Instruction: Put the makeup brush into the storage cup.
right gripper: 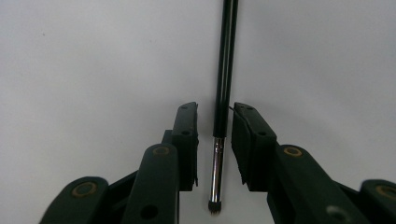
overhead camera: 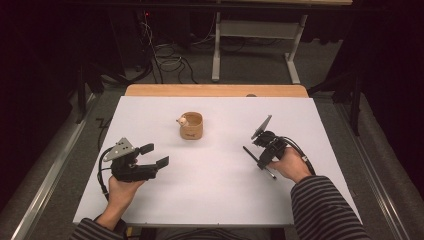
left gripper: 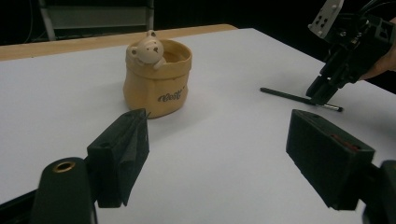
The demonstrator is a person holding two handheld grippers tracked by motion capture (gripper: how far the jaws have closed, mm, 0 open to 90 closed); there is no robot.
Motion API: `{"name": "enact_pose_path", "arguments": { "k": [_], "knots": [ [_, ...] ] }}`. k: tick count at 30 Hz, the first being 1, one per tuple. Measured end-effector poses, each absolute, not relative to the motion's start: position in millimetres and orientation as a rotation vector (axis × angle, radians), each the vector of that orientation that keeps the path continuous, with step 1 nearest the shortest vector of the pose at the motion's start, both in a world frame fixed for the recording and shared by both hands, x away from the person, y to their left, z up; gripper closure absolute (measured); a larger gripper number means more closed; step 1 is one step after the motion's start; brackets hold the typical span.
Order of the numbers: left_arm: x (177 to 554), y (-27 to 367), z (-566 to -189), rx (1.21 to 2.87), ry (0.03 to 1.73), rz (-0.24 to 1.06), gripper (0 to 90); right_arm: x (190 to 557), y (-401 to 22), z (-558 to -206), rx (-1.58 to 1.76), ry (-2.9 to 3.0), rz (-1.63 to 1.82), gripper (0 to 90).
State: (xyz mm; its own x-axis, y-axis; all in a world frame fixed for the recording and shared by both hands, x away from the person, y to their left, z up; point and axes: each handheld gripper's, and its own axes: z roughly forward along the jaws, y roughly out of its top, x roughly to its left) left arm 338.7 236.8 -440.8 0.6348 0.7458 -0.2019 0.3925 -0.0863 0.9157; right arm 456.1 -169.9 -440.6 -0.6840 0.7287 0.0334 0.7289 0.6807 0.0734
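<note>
Squarely between right claw [right gripper: 214,140] pads: brush [right gripper: 224,88]

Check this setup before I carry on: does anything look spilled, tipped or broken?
Nothing stands out. The bear pot stands upright on the white table, and the thin brush lies flat and whole between the right tongs, which do not yet press on it.

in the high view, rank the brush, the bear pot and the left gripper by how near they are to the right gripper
1. brush: lying on the white table between the jaws of the right gripper.
2. bear pot: up-left of it, mid-table.
3. left gripper: far across, at the table's left side.
</note>
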Motion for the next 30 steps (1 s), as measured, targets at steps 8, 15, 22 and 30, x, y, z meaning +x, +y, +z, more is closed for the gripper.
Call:
{"name": "enact_pose_path", "arguments": {
  "k": [8, 15, 22, 30],
  "knots": [
    [338.7, 236.7, -440.8, 1.704, 0.937, 0.382, 22.1, 454.9, -171.2, -443.4, -1.263, -2.871, -0.113, 76.3],
    [339.0, 236.5, -440.9, 1.705, 0.937, 0.381, 22.1, 454.8, -170.3, -446.6, -1.230, -2.886, -0.074, 79.8],
    [338.6, 236.7, -440.8, 1.704, 0.938, 0.382, 22.1, 454.0, -168.7, -447.9, -1.206, -2.899, -0.059, 83.8],
    [338.8, 236.6, -440.8, 1.705, 0.938, 0.381, 22.2, 453.0, -168.8, -448.3, -1.204, -2.907, -0.064, 85.2]
  ]
}}
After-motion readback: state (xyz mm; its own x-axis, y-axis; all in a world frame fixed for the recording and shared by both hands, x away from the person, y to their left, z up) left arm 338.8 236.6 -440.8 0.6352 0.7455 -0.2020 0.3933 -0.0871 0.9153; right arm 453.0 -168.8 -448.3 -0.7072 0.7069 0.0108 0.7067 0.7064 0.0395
